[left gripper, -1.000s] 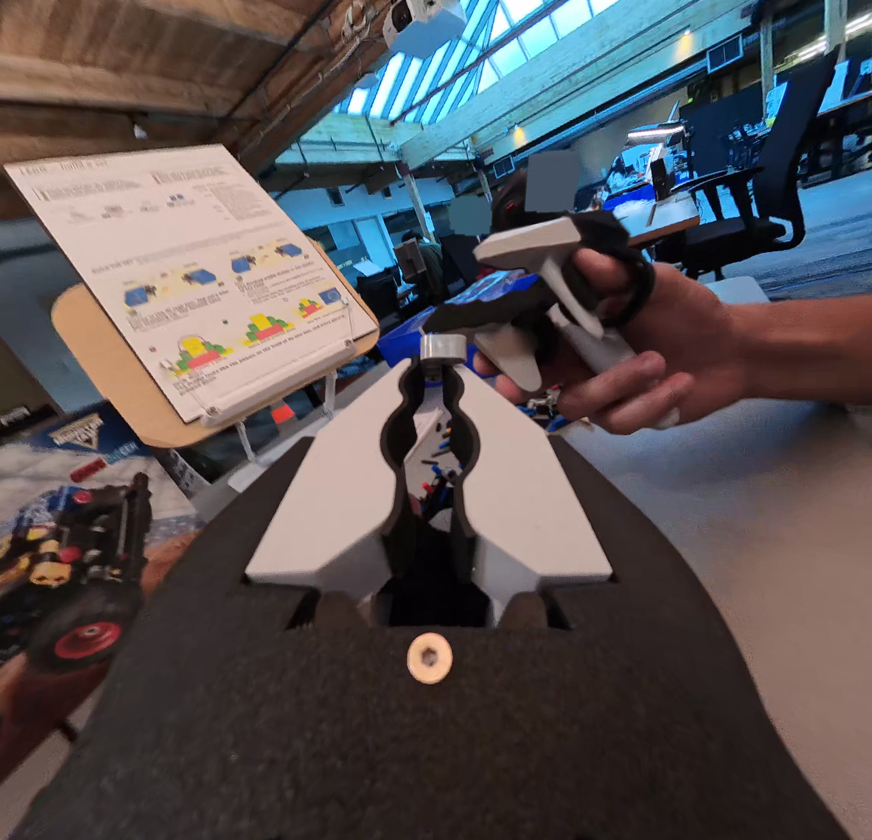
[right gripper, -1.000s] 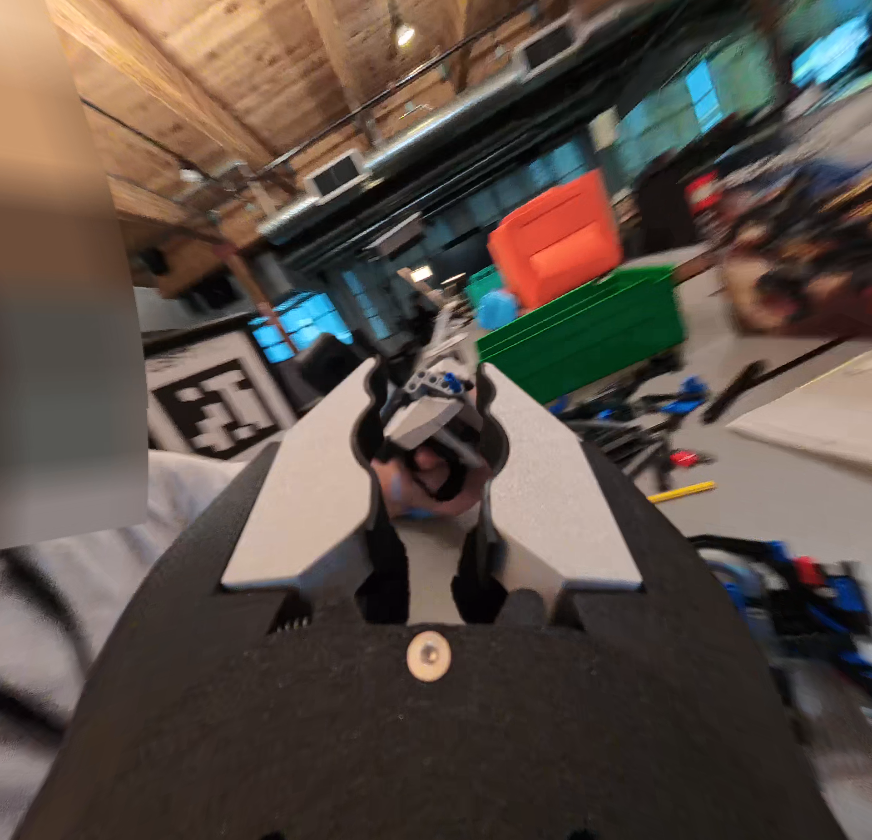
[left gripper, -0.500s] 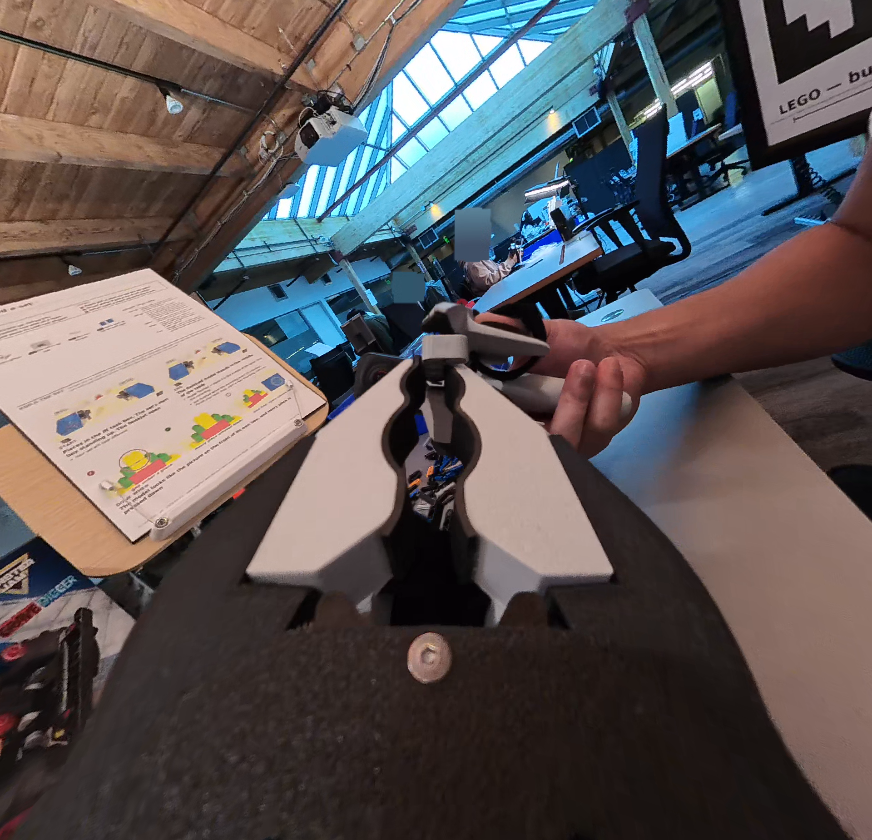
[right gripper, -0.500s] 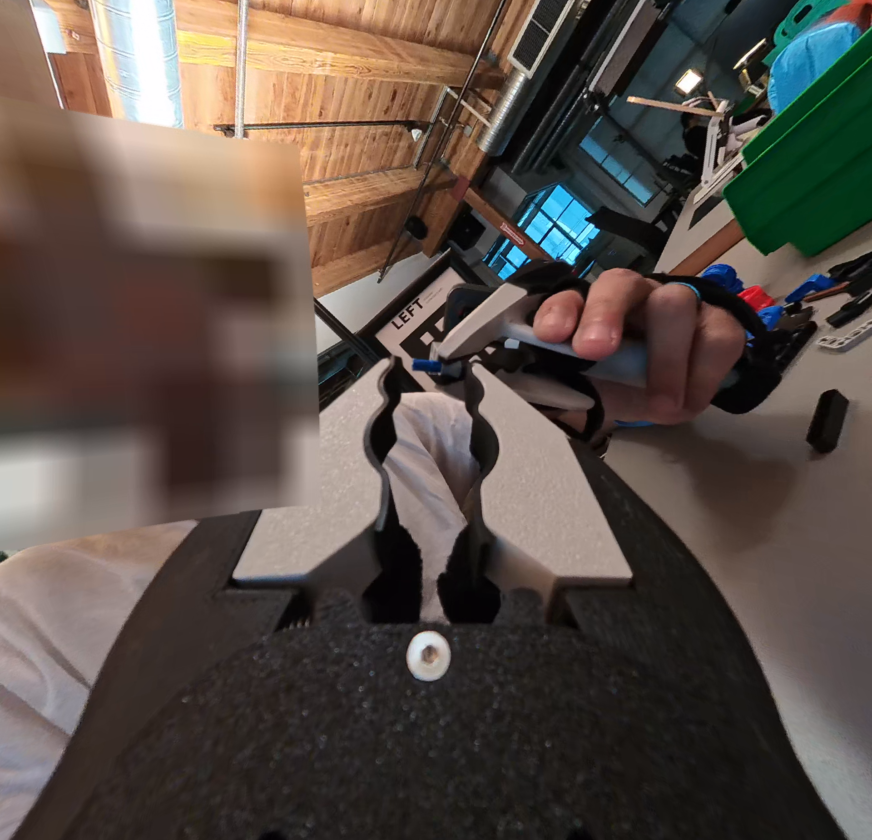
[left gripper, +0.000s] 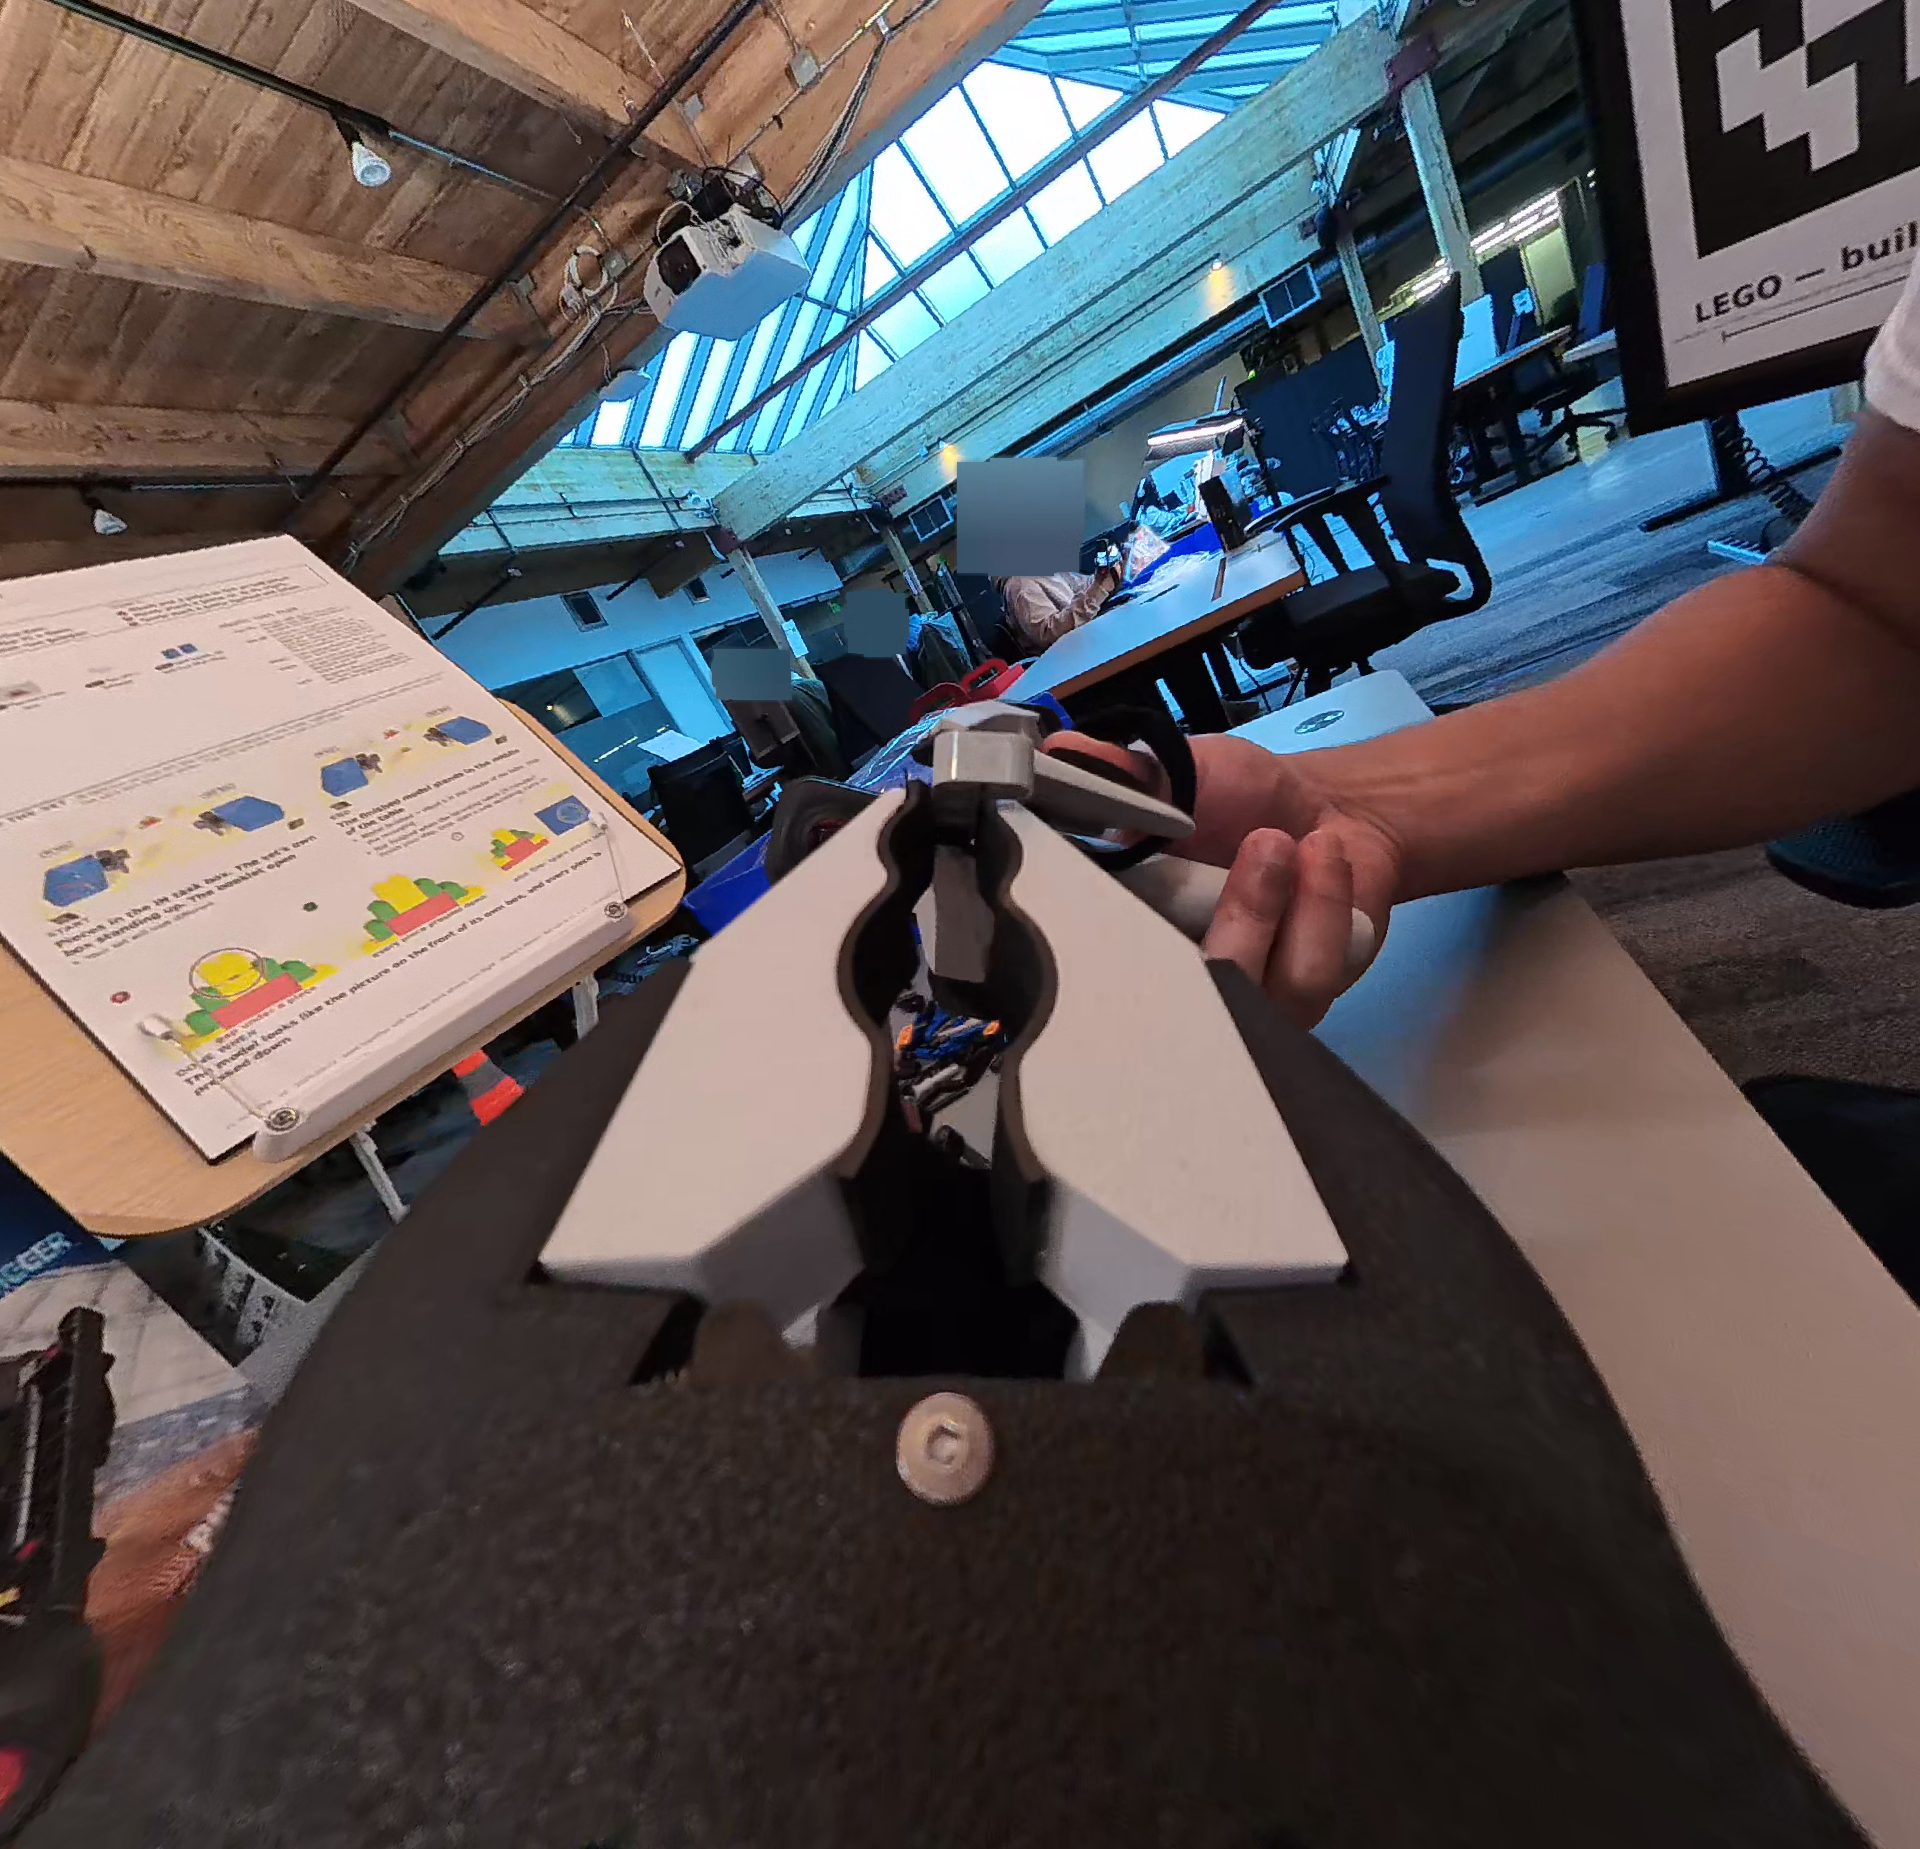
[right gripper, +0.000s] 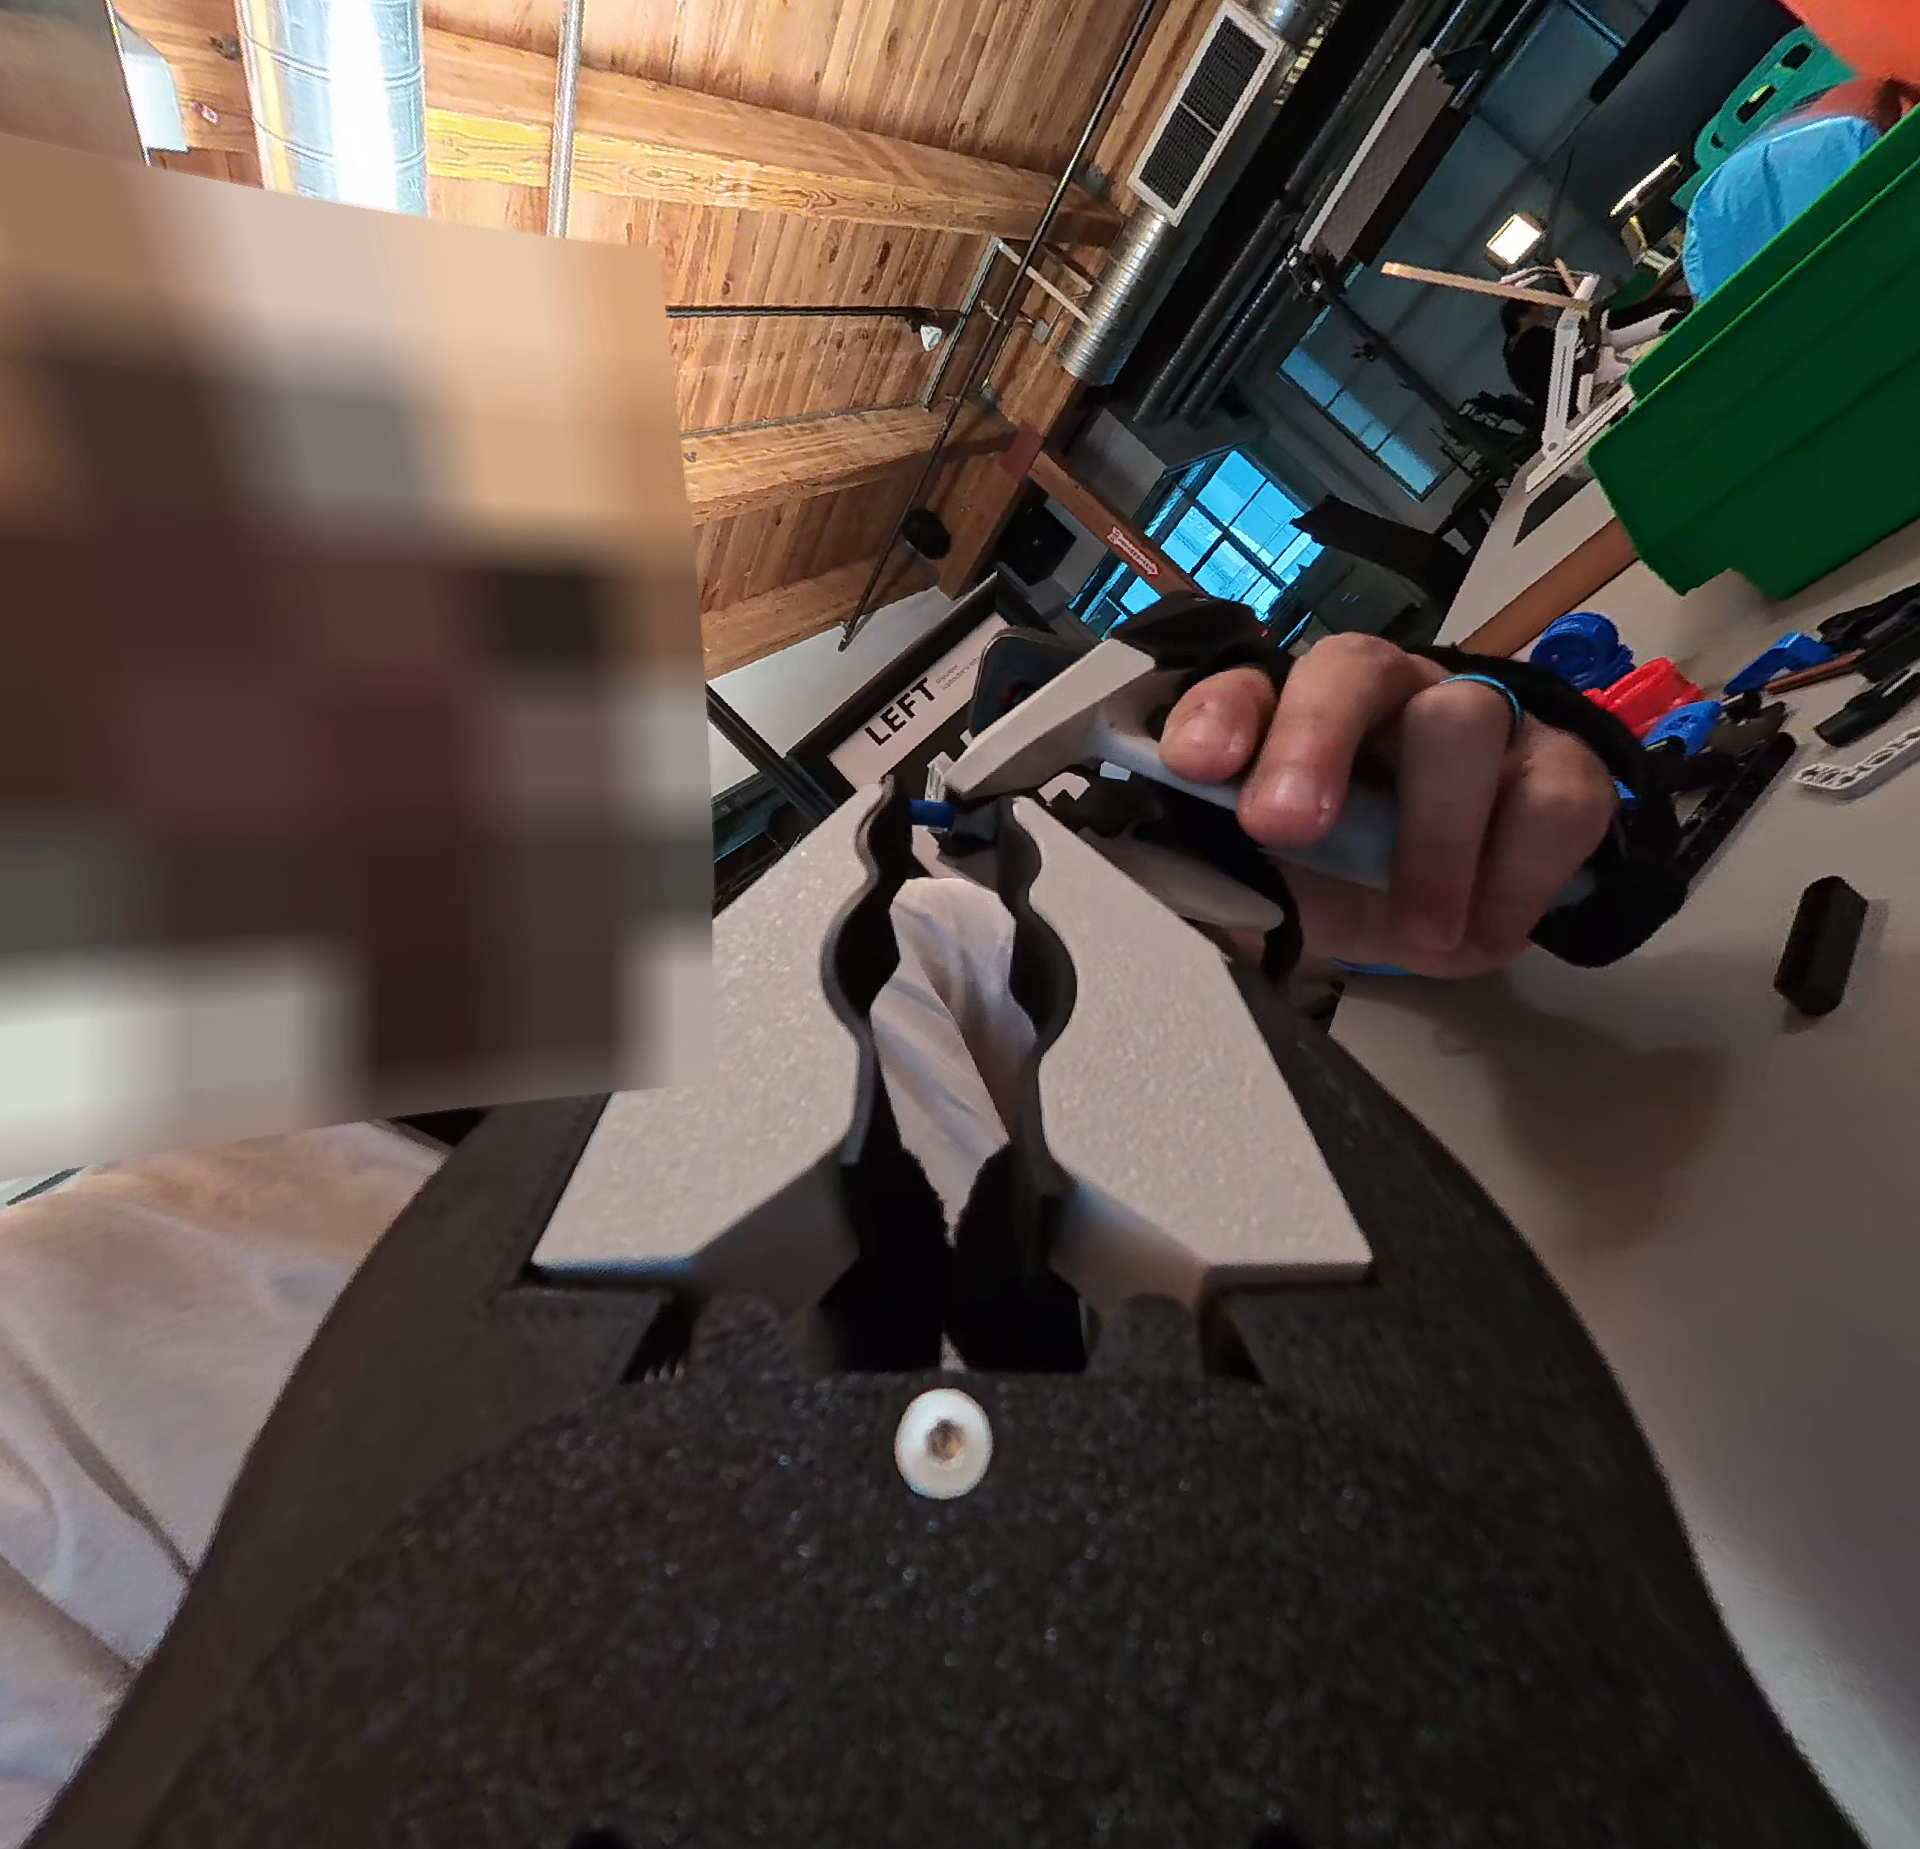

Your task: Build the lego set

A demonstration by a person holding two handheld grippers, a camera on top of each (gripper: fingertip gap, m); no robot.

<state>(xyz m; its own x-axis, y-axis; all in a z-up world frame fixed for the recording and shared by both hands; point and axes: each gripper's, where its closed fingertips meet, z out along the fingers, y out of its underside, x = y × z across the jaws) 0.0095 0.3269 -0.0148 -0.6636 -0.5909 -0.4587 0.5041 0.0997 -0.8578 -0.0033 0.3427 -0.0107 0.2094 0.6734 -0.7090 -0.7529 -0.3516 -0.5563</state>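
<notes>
Wood-plank ceiling [left gripper: 312,85] w/ beams; skylight [left gripper: 997,168] at 12 o'clock, daylit. Office chair [left gripper: 1392,511] and desks [left gripper: 1164,625] at 2. Right wrist view: metal duct [right gripper: 322,64] at 11, blue-lit window [right gripper: 1226,542] at 1.

My left wrist camera sits behind my left gripper [left gripper: 951,843], tilted up from the grey table [left gripper: 1558,1124] toward the skylight, with the instruction sheet [left gripper: 281,833] at nine o'clock. My right wrist camera looks along my right gripper [right gripper: 951,823], rolled sideways, toward my body. The two cameras face each other closely; each sees the other gripper just past its own tips at twelve o'clock, and both see the table.
</notes>
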